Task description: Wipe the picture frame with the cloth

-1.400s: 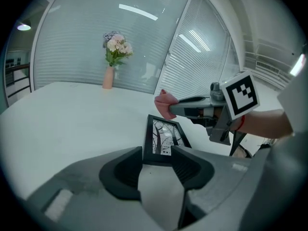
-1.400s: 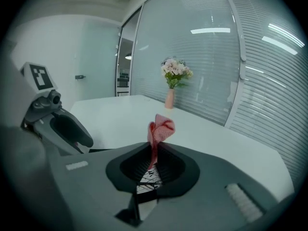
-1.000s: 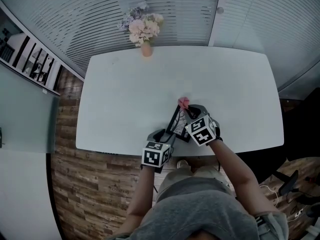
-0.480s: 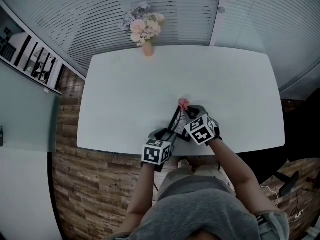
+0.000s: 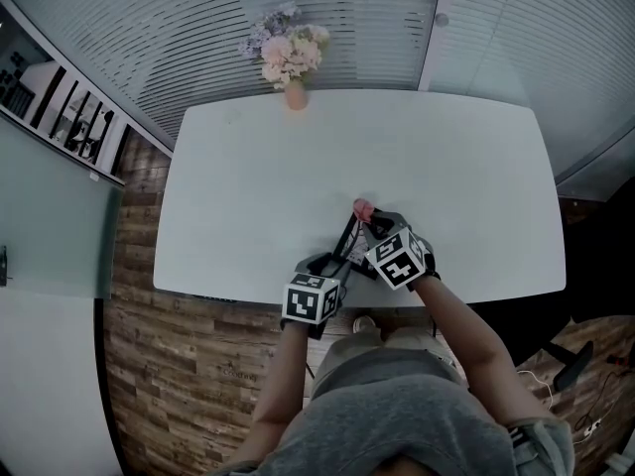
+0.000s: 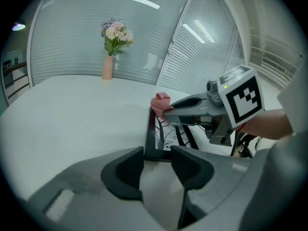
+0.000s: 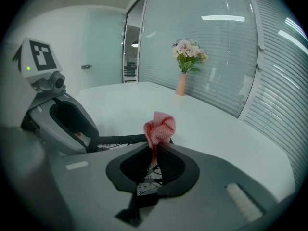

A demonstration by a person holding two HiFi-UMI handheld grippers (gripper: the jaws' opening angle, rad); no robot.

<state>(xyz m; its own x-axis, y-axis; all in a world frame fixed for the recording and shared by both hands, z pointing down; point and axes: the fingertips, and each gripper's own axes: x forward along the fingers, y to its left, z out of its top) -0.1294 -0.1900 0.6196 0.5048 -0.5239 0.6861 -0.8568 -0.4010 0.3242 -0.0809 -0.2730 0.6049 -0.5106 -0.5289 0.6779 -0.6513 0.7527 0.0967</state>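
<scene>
A black picture frame (image 5: 349, 244) with a black-and-white print stands tilted near the white table's front edge. My left gripper (image 5: 335, 262) grips its lower edge; in the left gripper view the frame (image 6: 150, 134) sits between the tips of the left gripper (image 6: 157, 153). My right gripper (image 5: 372, 221) is shut on a bunched pink cloth (image 5: 364, 207), which rests at the frame's top far corner. The right gripper view shows the cloth (image 7: 160, 128) sticking up from the right gripper (image 7: 155, 150), above the frame (image 7: 120, 139).
A pink vase of flowers (image 5: 290, 67) stands at the far edge of the table (image 5: 258, 186), well away from both grippers. Glass walls with blinds rise behind the table. Wooden floor lies to the left, below the table's front edge.
Hardly anything has moved. Both grippers keep their hold, and the cloth stays at the frame's top corner, shifted only slightly.
</scene>
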